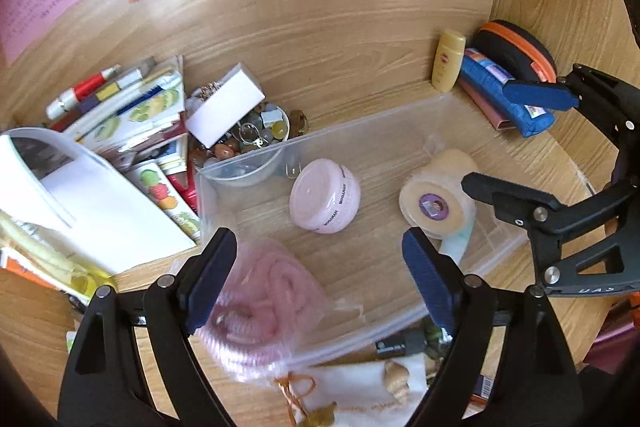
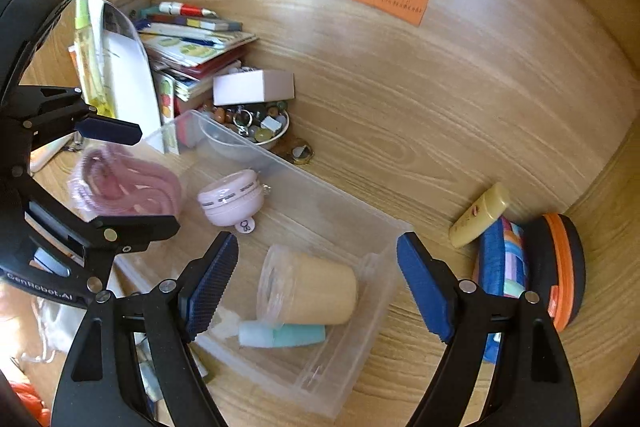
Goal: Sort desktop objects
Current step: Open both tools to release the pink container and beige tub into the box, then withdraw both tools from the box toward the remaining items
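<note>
Clear bin (image 1: 248, 163) on the table (image 1: 320, 39) holds pink round case (image 1: 325, 195), tan jar (image 1: 434, 205) & a bagged pink coil (image 1: 256, 291), blurred, prob. at the bin's near left end. Left hand-held gripper (image 1: 320, 279) stands wide open over the coil, nothing pinched. Right hand-held gripper (image 2: 318, 287) is open too, above the jar w/o touching.

A clear plastic bin (image 1: 248, 163) sits open on the desk (image 1: 320, 59). Inside it, a round pink case (image 1: 325, 195) lies tilted near the back, a cream tape roll (image 1: 434, 205) lies on its side over a teal tube (image 2: 282, 334), and a bagged pink coiled cord (image 1: 262, 301) rests across its left rim.
</note>
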Demonstrator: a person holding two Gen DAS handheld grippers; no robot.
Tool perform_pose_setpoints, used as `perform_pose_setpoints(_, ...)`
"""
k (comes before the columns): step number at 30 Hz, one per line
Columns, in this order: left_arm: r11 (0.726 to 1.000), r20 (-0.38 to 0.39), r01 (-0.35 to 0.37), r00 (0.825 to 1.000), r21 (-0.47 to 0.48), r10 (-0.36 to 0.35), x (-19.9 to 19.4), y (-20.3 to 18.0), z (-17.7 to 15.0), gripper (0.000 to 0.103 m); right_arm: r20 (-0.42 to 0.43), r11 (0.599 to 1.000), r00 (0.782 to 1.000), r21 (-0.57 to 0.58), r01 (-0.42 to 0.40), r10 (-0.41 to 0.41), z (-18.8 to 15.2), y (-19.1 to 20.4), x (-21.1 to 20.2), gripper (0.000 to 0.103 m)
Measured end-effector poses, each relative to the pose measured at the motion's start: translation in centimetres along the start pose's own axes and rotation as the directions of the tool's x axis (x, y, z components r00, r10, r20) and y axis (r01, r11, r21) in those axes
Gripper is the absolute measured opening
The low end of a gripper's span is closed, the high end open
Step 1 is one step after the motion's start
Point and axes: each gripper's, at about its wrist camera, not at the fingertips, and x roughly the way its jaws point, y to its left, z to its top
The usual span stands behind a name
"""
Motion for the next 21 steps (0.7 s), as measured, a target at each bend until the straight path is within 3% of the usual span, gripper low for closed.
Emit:
perform_pose_setpoints(5, 1.0, 0.07, -0.008, 0.998, -0.014, 0.009, -3.2, -0.5, -1.0, 0.095, 0.036, 1.0, 0.999, -0.009, 0.016, -0.015, -1.4, 0.8, -3.0, 0.08)
perform_pose_setpoints(11, 0.998, 0.096, -0.004, 0.995, -0.055, 0.009, -6.0, -1.2, -2.6, 0.096, 0.101, 0.998, 0.994, -0.039, 0.057, -0.053, -3.0, 2.0, -6.8, 0.084)
perform_pose_setpoints(21, 0.994, 0.14, -0.015, 0.99, -0.108, 0.031, -9.4, -2.4, -7.4, 0.099, 0.149, 0.996, 0.988, -0.074, 0.052, -0.041, -6.3, 4.6, -10.6, 0.086)
